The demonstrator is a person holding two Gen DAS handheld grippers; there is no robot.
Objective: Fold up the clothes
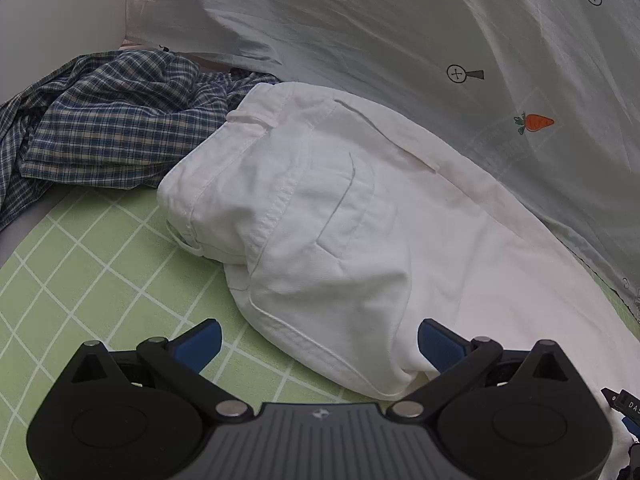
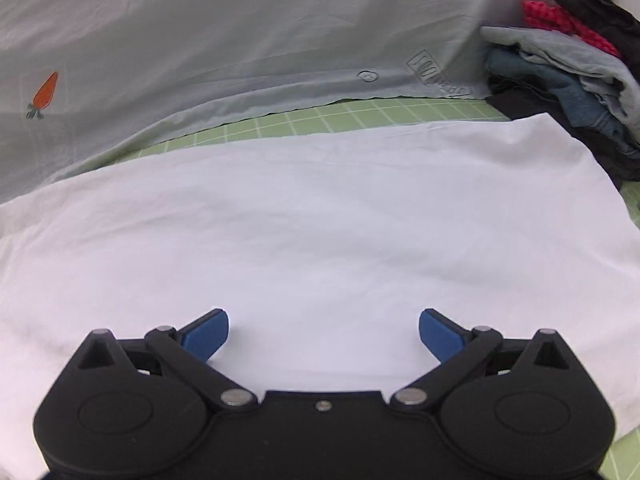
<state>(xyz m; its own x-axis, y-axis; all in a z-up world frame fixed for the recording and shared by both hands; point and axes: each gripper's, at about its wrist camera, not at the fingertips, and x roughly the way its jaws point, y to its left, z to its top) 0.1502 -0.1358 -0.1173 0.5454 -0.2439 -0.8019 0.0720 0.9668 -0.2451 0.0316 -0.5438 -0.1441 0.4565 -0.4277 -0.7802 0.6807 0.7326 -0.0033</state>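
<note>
On the green mat (image 1: 100,264), white trousers (image 1: 320,208) are spread beneath 2 wide-open, empty grippers: left gripper (image 1: 319,344), right gripper (image 2: 324,334); bare mat is seen left.

I am seeing bare green surface (image 1: 92,264) lying open to the left of the white trousers (image 1: 340,220), giving my left tool (image 1: 320,346) room to pass. A rumpled plaid shirt (image 1: 104,120) is blocking the far left, a pale printed sheet (image 2: 240,40) is draping along the back, and piled clothes (image 2: 568,80) are crowding the right end.
</note>
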